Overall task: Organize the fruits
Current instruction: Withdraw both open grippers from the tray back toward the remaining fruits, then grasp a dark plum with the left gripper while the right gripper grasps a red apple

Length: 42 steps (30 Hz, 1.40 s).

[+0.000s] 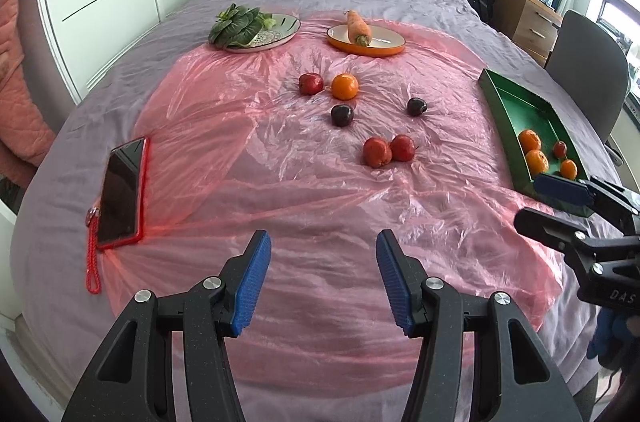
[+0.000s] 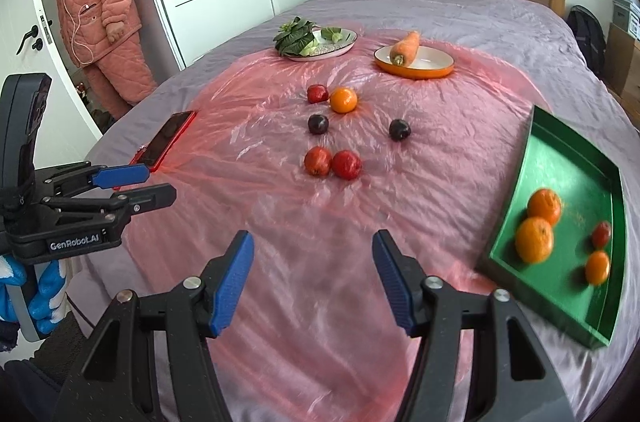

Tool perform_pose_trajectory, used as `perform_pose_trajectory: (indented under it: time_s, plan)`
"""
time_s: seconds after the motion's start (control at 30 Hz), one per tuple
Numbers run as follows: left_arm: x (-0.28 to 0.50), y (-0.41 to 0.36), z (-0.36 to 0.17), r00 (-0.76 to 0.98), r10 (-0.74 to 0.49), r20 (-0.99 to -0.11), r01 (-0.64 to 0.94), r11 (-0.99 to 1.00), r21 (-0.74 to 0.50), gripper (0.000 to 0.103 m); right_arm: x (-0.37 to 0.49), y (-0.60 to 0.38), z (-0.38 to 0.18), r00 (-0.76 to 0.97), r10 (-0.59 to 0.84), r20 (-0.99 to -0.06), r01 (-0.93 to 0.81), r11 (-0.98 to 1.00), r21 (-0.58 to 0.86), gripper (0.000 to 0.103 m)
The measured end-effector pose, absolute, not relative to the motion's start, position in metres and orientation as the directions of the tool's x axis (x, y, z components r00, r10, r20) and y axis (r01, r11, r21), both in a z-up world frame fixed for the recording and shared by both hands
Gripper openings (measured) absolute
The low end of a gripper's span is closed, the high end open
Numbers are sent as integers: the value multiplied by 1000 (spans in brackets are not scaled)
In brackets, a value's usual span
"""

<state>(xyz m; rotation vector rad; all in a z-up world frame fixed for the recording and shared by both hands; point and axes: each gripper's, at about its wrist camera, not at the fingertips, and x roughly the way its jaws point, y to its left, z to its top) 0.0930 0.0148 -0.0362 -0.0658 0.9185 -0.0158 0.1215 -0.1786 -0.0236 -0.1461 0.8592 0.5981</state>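
Note:
A green tray (image 1: 505, 94) (image 2: 560, 146) at the right holds three oranges (image 2: 534, 240) and a small red fruit (image 2: 601, 234). On the pink plastic sheet (image 1: 240, 126) lie an orange (image 1: 345, 86) (image 2: 343, 100), a red apple (image 1: 311, 83), two dark plums (image 1: 342, 115) (image 1: 417, 106) and two red fruits side by side (image 1: 388, 150) (image 2: 332, 163). My left gripper (image 1: 323, 280) is open and empty over the near sheet. My right gripper (image 2: 313, 280) is open and empty, left of the tray; it also shows in the left wrist view (image 1: 560, 202).
A plate with leafy greens (image 1: 256, 28) and an orange dish with a carrot (image 1: 366, 40) stand at the far side. A red-cased phone (image 1: 122, 192) with a strap lies at the left. A person in pink (image 2: 100, 6) stands by the door.

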Motion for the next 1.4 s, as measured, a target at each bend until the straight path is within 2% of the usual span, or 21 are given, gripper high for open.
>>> perform_pose_trajectory:
  time_s: [0.73,1.03,1.23,1.4]
  plan:
    - [168,12,-67,570,-96,-816,27,995,-98,49,208,-166,-59,417,435,-798,-630,771,91,103]
    - [191,19,-72,567,-105,-817,27,994,-109,49,229,-138,-79,388,396,-832,-682,731,30,103]
    - [203,12,-75,567,-112,-816,55,994,-97,49,242,-127,-85,373,371,-850,-707,707,-2,89]
    - [229,13,-72,574,-113,-811,43,993,-108,49,247,-120,-89,359,362,-860,-732,681,-18,66]
